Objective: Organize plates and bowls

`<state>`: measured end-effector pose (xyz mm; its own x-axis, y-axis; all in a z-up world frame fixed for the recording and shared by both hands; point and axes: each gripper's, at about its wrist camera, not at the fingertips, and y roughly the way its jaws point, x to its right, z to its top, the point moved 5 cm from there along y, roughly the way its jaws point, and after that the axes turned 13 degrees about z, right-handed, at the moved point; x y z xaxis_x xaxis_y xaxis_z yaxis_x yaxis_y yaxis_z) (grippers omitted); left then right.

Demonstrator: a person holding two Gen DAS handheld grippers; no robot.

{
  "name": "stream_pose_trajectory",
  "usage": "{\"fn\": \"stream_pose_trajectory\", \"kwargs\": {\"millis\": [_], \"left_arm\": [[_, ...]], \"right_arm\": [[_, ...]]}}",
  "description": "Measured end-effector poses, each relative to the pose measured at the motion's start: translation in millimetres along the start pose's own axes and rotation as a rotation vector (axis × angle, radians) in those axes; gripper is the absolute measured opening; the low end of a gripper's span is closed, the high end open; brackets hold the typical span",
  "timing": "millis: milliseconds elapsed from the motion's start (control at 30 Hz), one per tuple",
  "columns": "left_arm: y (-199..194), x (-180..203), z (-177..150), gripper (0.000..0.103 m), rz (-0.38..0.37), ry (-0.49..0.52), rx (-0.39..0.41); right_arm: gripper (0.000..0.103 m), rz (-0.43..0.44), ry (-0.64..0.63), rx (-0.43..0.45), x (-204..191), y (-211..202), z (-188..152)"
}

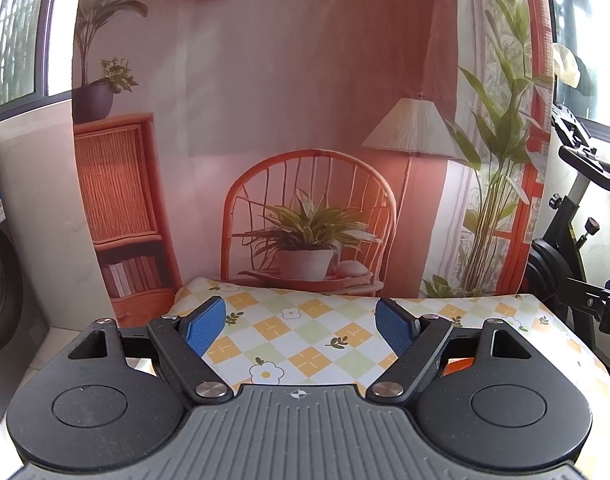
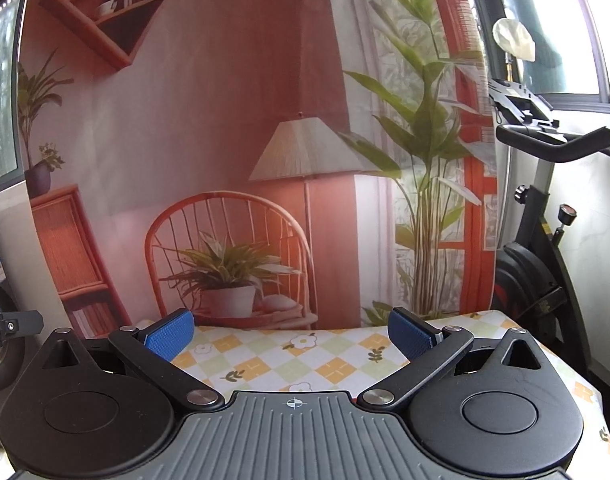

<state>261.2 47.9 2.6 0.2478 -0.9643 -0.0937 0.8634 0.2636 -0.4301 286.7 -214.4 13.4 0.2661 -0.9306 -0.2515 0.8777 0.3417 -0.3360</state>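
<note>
A: Checked surface (image 1: 305, 344) ahead of both grippers, backdrop (image 1: 305, 80) beyond. Plates, bowls?
B: None in view. Left gripper (image 1: 303, 322), right gripper (image 2: 291, 334) wide open, empty.
A: Handling?
B: Likely rigid, slick, breakable; take rims.

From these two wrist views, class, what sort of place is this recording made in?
Probably a home utility corner or balcony staged for filming: a printed room-scene backdrop hangs behind a table with a floral checked cloth, with an exercise bike and a washing machine at the sides.
</note>
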Motion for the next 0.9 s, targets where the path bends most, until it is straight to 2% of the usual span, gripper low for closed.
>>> {"fn": "stream_pose_trajectory", "kwargs": {"millis": [300,900], "left_arm": [[0.7,-4.5,2.9,0.084,0.052,-0.006,0.004],[-2.4,2.3,4.7,0.084,0.036,0.001,0.000]], "right_arm": [[0.103,0.005,-0.012,-0.004,-3.4,2.8,0.5],[0.103,0.008,-0.009,-0.007,-0.2,3.5,1.6]]}}
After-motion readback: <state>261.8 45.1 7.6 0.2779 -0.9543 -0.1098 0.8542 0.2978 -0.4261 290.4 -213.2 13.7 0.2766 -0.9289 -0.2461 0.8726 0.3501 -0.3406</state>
